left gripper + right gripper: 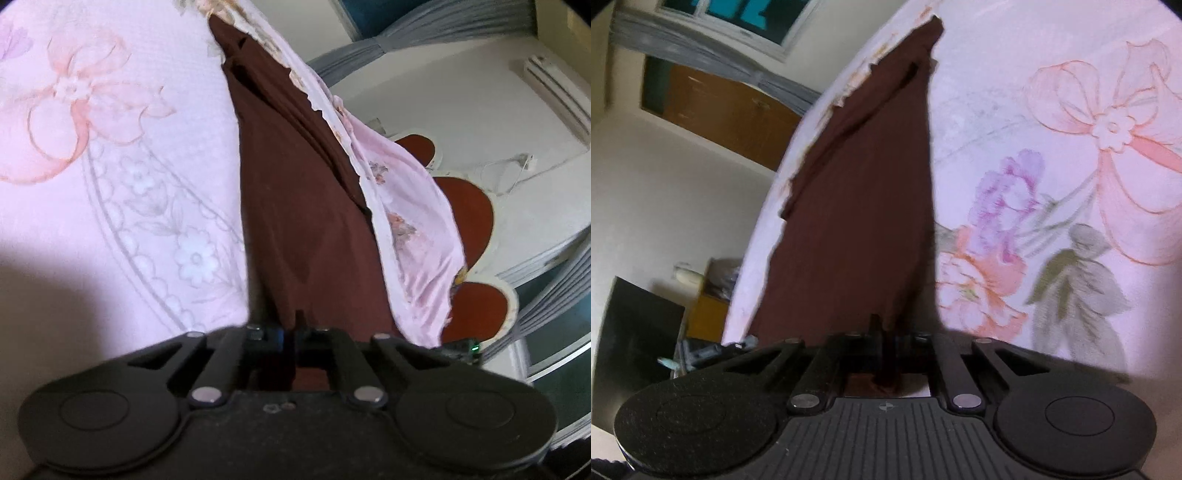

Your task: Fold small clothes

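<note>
A dark maroon garment [303,206] lies stretched along the edge of a pink floral bedsheet [110,155]. In the left wrist view my left gripper [290,325] is shut on the garment's near edge, the cloth pinched between its black fingers. In the right wrist view the same maroon garment [864,206] runs away from me as a long tapering strip, and my right gripper [886,332] is shut on its near end. The pinched cloth shows bunched behind the closed fingers in both views.
The bedsheet's frilled edge [413,236] hangs off the bed beside the garment, above a red and white floor mat [469,214]. Grey curtains [701,51], a brown door [727,110] and a dark cabinet [639,332] stand past the bed in the right wrist view.
</note>
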The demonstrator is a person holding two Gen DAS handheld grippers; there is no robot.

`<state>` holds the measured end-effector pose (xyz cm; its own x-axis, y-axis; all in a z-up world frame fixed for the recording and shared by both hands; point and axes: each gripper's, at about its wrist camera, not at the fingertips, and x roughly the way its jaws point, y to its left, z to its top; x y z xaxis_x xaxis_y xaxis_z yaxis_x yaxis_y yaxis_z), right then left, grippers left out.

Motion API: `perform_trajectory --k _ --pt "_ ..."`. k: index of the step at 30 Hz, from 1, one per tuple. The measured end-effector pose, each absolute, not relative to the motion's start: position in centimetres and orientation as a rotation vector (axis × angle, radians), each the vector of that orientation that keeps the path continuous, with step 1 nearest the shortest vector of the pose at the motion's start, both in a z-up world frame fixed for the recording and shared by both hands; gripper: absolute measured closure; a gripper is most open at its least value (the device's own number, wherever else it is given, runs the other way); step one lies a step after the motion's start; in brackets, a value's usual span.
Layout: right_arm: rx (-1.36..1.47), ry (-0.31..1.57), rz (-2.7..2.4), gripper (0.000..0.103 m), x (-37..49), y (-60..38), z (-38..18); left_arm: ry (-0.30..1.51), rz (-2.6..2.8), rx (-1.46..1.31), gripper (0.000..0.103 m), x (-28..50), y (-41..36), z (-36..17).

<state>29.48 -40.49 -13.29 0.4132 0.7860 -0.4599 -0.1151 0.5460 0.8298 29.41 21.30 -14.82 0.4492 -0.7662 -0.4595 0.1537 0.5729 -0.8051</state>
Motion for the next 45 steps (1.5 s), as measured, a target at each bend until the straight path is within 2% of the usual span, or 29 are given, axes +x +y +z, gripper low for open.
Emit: perform_trajectory --k 9,17,21,28,35,36,37,38,39,45 --pt "0.796 0.697 0.734 0.097 32.9 -42.0 -4.2 0.666 -0.669 -0.848 0.1 32.0 23.7 -7.9" --pt "0.824 0.591 0.729 0.097 42.4 -41.8 1.0 0.548 -0.682 -0.928 0.1 41.5 22.9 -4.2" --pt "0.902 0.636 0.673 0.097 49.2 -42.1 -0.3 0.572 -0.619 -1.003 0.1 47.8 22.8 -5.2" --pt "1.03 0.737 0.565 0.097 59.3 -42.2 -6.3 0.677 -0.499 -1.038 0.1 55.9 22.0 -8.6" --pt "1.118 0.807 0.481 0.097 61.5 -42.9 -11.8 0.769 -0.406 -1.065 0.1 60.2 21.1 -11.7" --pt "1.133 0.813 0.446 0.097 61.2 -43.2 -12.3 0.782 -0.379 -1.074 0.098 60.5 21.2 -12.3" --pt "1.16 0.817 0.411 0.097 61.2 -43.5 -13.0 0.789 -0.354 -1.081 0.081 60.8 21.2 -12.8" --pt "1.206 0.829 0.385 0.097 61.3 -44.0 -13.9 0.795 -0.331 -1.098 0.072 60.8 21.4 -13.2" --pt "1.254 0.838 0.375 0.097 61.3 -44.4 -14.6 0.798 -0.317 -1.118 0.068 60.8 21.5 -13.5" --pt "1.202 0.844 0.511 0.096 60.4 -44.8 -12.7 0.81 -0.432 -1.049 0.067 59.5 20.4 -11.3"
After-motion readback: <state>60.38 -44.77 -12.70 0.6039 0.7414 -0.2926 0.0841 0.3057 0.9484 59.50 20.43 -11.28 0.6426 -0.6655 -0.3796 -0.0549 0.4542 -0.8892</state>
